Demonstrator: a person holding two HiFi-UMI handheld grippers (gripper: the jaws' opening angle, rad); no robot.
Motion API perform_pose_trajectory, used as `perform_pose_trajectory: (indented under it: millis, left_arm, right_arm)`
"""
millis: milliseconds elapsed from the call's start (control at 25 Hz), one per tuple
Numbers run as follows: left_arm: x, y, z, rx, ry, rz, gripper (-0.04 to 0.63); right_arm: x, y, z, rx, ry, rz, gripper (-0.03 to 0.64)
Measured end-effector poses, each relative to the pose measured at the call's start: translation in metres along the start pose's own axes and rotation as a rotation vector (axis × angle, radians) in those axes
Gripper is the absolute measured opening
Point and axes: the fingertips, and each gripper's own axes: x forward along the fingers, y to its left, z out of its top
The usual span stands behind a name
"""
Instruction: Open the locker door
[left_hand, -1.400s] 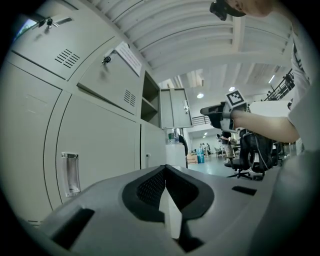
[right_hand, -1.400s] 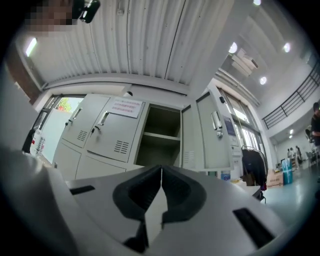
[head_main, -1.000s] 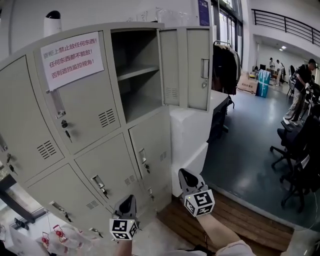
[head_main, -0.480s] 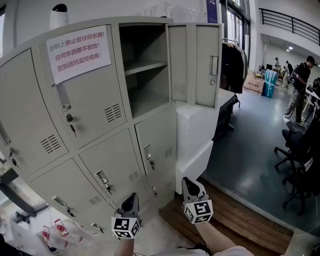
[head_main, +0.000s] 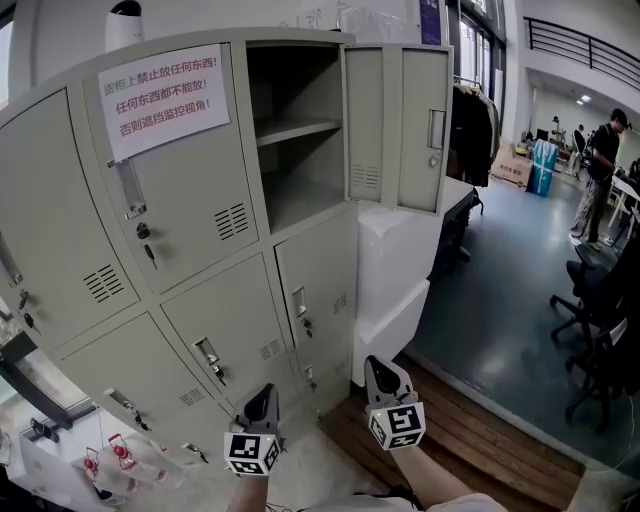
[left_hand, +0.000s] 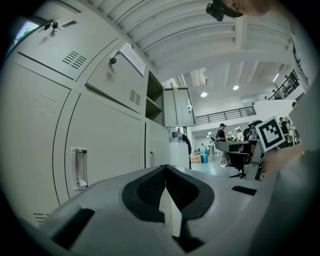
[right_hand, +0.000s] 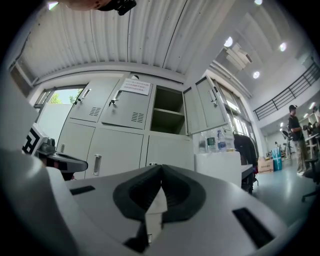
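Closed locker doors fill 9 to 11 o'clock of the head view, with a paper notice (head_main: 165, 97) on the upper middle one. The left gripper (head_main: 261, 398) hangs low at 6 o'clock in front of the bottom row. Its jaws are pressed together with nothing between them, and the left gripper view shows the same (left_hand: 165, 171).

The task's locker door (head_main: 398, 125) is the top right one at 1 o'clock. It is already swung out to the right, so the open compartment (head_main: 300, 160) and its shelf (head_main: 298, 128) are exposed. The right gripper (head_main: 376, 366) sits low at 5 o'clock, well apart from that door, with its jaws shut tight and empty.

I judge the opening done. If a wider swing is wanted, spread the right jaws first, take the door by its handle (head_main: 437, 128) and follow the hinge arc. Don't pull straight out, and keep clear of the white cabinet (head_main: 395, 270) under the door.

Hard to make out:
- How far the door can swing further can't be told.
- The compartment under the shelf is in shadow.
- The locks and keys are too small to read.
- The clutter at 7 o'clock is unclear.
- The forearms are cut off at the bottom edge.
- A person (head_main: 603, 165) stands far off at 3 o'clock
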Motion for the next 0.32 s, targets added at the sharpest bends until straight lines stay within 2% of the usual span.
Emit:
perform_pose_trajectory:
  millis: [320]
  left_arm:
    - [-0.0015, 0.0056, -0.0015, -0.003, 0.001, 0.001, 0.009]
  right_arm:
    - [-0.0003, 0.0047, -0.0047, -0.017, 0.011, -0.003, 0.012]
